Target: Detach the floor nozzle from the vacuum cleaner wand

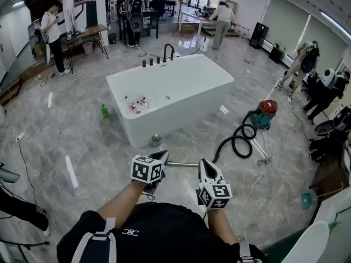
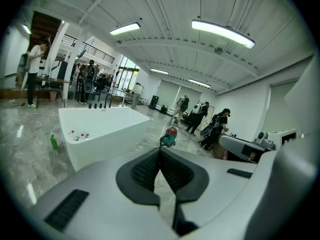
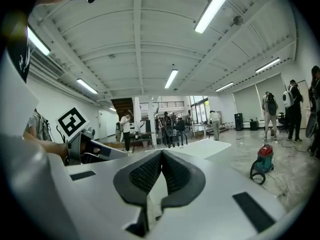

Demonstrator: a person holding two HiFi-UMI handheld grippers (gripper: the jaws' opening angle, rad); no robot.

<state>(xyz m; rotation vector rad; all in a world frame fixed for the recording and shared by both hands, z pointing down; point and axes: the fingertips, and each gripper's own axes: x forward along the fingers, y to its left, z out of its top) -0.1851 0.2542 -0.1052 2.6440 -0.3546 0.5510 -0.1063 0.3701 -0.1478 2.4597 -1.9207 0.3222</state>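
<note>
Left gripper (image 2: 160, 150) and right gripper (image 3: 161, 152) both closed, empty, square-coded marker cube (image 1: 147, 169) on each, vacuum wand (image 1: 184, 164) just ahead between them, hose (image 1: 238, 140) running right to red-topped canister (image 1: 267, 113), white bathtub (image 1: 181, 111) beyond holding small red-and-white items (image 1: 137, 104)

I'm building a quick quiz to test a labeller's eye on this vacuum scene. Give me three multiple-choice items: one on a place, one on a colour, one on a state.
1. In the head view, the vacuum canister stands:
A) inside the bathtub
B) on the floor, right of the bathtub
C) on the bathtub's rim

2. The canister's lid is:
A) red
B) yellow
C) white

3. The left gripper is:
A) wide open
B) shut on a hose
C) shut and empty

Key:
1 B, it sits on the floor beyond the tub's right end.
2 A, a red top sits over a teal body.
3 C, its jaws meet with nothing between them.
</note>
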